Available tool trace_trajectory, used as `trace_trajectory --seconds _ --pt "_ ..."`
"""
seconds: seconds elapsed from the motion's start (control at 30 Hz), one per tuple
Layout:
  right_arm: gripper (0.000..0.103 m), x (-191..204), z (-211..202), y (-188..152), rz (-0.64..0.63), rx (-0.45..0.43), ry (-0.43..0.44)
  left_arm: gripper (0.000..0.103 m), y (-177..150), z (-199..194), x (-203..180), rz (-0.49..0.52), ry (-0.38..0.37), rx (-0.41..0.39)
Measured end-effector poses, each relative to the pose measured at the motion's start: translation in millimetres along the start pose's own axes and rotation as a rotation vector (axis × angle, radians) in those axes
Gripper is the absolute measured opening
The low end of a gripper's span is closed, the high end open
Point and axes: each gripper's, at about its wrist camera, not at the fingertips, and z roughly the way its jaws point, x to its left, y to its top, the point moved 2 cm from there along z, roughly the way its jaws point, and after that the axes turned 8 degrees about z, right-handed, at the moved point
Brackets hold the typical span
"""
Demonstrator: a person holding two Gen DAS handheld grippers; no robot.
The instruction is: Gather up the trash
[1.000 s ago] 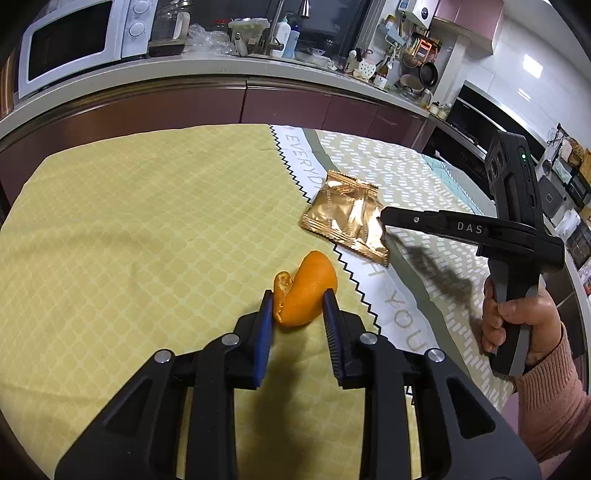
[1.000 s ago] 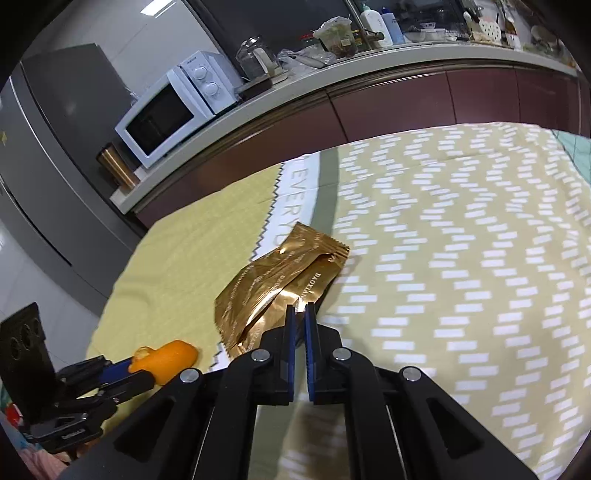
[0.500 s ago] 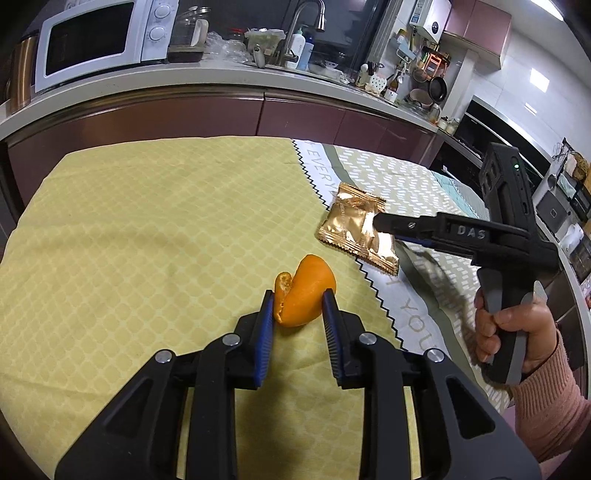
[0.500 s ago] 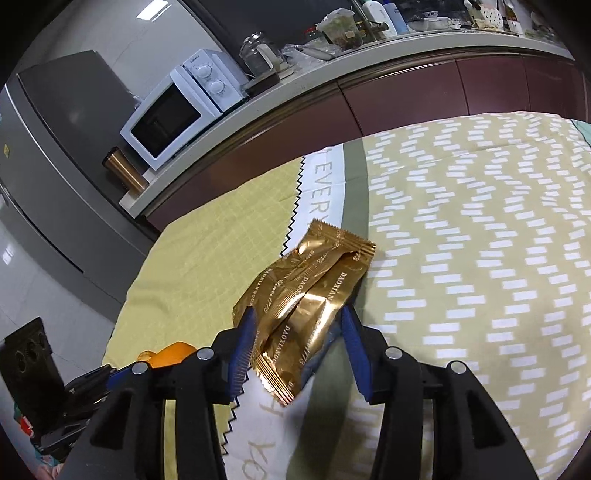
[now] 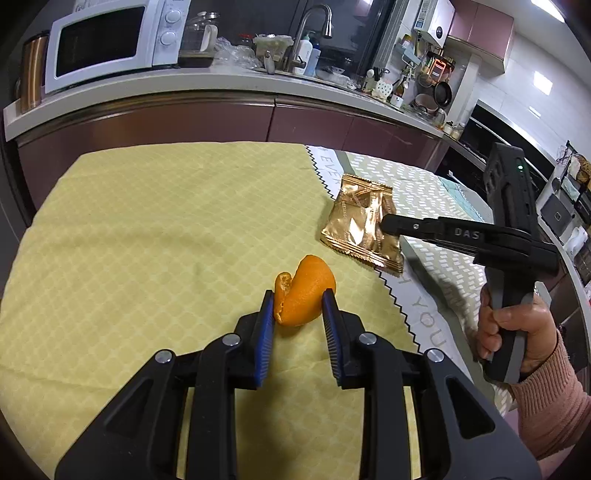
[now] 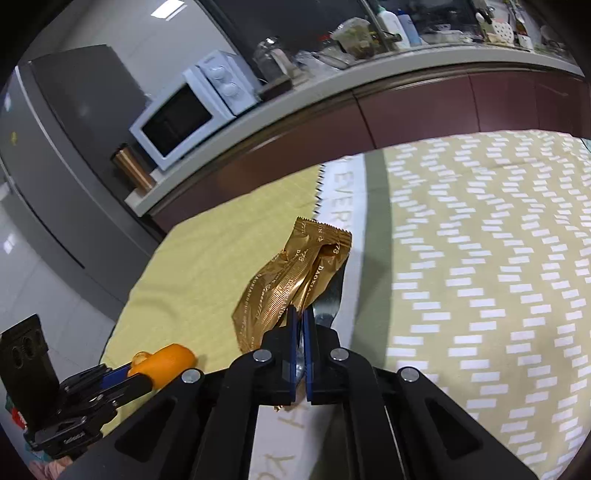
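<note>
A curled orange peel [image 5: 304, 291] sits between the blue pads of my left gripper [image 5: 297, 295], which is shut on it just above the yellow tablecloth [image 5: 147, 240]. In the right wrist view the peel [image 6: 166, 360] and the left gripper [image 6: 122, 373] show at the lower left. A crumpled gold foil wrapper [image 6: 295, 273] lies where the cloth's yellow and patterned halves meet. My right gripper [image 6: 303, 314] is closing tight on the wrapper's near edge, with foil pinched between its pads. From the left wrist view the right gripper [image 5: 384, 223] grips the wrapper [image 5: 360, 225] from the right.
A hand in a pink sleeve [image 5: 513, 332] holds the right gripper at the table's right edge. Behind the table runs a curved kitchen counter with a white microwave [image 5: 107, 40], a faucet [image 5: 314, 33] and bottles. A grey fridge [image 6: 66, 147] stands at the left.
The right gripper went from shut beside the wrapper to open around it, then closed on its near edge. The left gripper kept hold of the peel and drifted slightly.
</note>
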Motion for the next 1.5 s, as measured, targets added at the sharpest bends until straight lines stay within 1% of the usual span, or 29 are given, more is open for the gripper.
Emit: trace_trajectory --seconds 0.3,0.6,0.8,0.97,1.07,1.3,1.4,1.43,1.47,1.5 --pt "0.001 29.2 -24.1 -4.8 -0.039 -0.050 0.107 0.026 -12.3 -30.8 13.1 -0.003 0.052 -0.030" --pt "0.001 58.2 -40.5 -17.2 -0.067 -0.060 0.201 0.026 -23.9 -64.2 32.3 -0.024 0.098 -0.061" --pt "0.001 74.2 -43.5 -23.6 -0.071 -0.055 0.248 0.026 -29.7 -82.5 45.3 -0.046 0.121 -0.080" --pt "0.001 83.4 -40.9 -29.3 -0.074 -0.041 0.266 0.026 -36.7 -95.5 54.3 -0.055 0.130 -0.089" --pt "0.001 84.5 -39.9 -33.2 -0.070 -0.033 0.261 0.026 -37.7 -98.7 58.4 -0.063 0.129 -0.090" --pt "0.002 72.8 -36.8 -39.1 -0.047 -0.016 0.212 0.026 -39.5 -95.6 60.5 -0.068 0.114 -0.082" --pt "0.006 63.5 -34.9 -39.5 -0.032 -0.014 0.179 0.026 -39.4 -94.0 58.6 -0.062 0.108 -0.078" --pt "0.018 58.5 -34.3 -39.9 -0.031 -0.013 0.145 0.026 -39.2 -93.7 56.9 -0.059 0.108 -0.077" --pt "0.026 54.9 -34.4 -40.0 -0.037 -0.016 0.117 0.026 -38.8 -93.3 55.5 -0.058 0.107 -0.076" --pt "0.042 50.4 -34.3 -40.6 -0.048 -0.021 0.066 0.026 -38.7 -93.3 55.7 -0.057 0.104 -0.076"
